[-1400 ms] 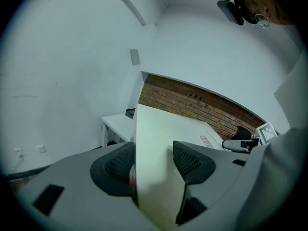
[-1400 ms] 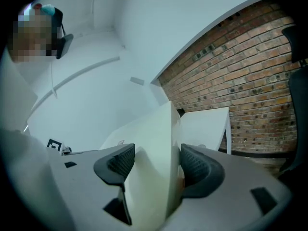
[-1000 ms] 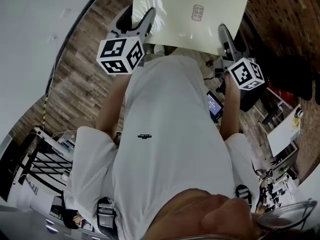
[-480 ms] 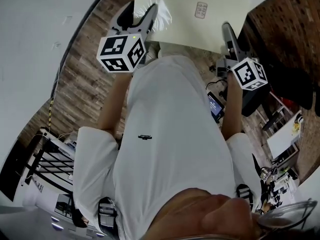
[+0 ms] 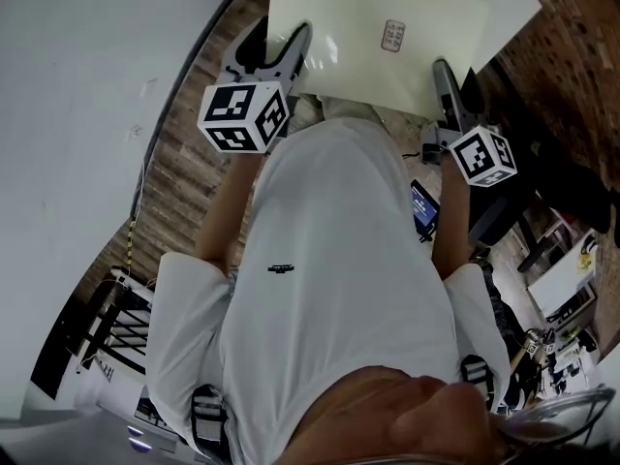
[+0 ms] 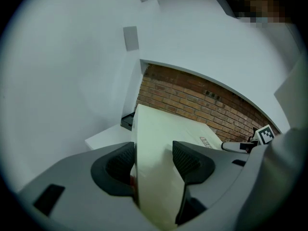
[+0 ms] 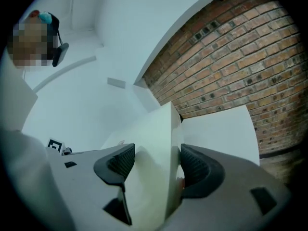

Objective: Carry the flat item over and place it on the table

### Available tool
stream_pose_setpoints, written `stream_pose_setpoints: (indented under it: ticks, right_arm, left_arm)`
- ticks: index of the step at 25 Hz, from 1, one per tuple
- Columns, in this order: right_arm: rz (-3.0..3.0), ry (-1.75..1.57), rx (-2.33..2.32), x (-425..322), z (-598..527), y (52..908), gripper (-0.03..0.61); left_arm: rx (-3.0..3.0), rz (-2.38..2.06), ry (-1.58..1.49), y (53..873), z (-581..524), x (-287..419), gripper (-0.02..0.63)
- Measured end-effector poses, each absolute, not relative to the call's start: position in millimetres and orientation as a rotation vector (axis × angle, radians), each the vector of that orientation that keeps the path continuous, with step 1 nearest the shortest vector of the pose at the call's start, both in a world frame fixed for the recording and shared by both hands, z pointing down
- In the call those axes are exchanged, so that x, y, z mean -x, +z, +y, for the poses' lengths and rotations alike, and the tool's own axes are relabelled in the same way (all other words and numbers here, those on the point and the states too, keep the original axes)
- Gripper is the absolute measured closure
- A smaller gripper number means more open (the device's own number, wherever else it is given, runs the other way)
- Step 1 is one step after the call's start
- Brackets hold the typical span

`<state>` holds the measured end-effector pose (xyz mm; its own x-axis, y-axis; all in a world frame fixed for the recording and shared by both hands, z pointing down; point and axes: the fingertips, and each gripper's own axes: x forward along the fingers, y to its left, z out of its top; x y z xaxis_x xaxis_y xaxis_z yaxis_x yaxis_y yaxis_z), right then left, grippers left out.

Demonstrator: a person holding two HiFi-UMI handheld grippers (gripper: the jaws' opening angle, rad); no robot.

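Cream flat item: thin stiff panel with a glossy upper face, held off the ground ahead of the person's chest, over the wood floor, spanning from one gripper to the other.
Label: small rectangular sticker on the panel's upper face; print too small to read.
Left gripper: clamped on the flat item's left edge. Panel seen edge-on between the two ribbed pads, both pressed against it.
Right gripper: clamped likewise on the opposite edge, dark pad either side of the panel, no gap visible.
Left marker cube: black-and-white squares, just left of the torso, behind the gripping fingers.
Right marker cube: same pattern, right of the torso, slightly lower in the head view.
Person: white shirt filling the middle of the head view, bare forearms stretched forward to each gripper.
Brick wall: red-brown, beyond the panel in both gripper views.
White curved wall: along the left of the head view, meeting the floor in an arc.
White surface: flat, pale, just past the panel's far edge at the foot of the brick wall. Contact between panel and surface: cannot tell.
Black wire rack: lower left of the head view, well apart from the panel.
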<state>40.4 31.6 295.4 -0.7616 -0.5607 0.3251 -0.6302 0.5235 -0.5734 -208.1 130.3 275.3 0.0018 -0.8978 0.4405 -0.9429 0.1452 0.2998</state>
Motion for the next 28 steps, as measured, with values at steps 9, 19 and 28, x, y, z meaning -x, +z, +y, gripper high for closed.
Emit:
stream_pose_setpoints:
  ticks: [9, 19, 28]
  right_arm:
    - [-2.611, 1.137, -1.103, -16, -25, 301, 0.288]
    - [-2.606, 1.087, -1.232, -23, -56, 295, 0.288]
    - [-2.551, 1.091, -1.342, -31, -83, 316, 0.288]
  left_arm:
    - [-1.782, -1.851, 0.180, 276, 60, 237, 0.356]
    - [-1.872, -1.774, 0.158, 279, 9, 237, 0.356]
    - [-1.921, -1.682, 0.179, 304, -38, 233, 0.356]
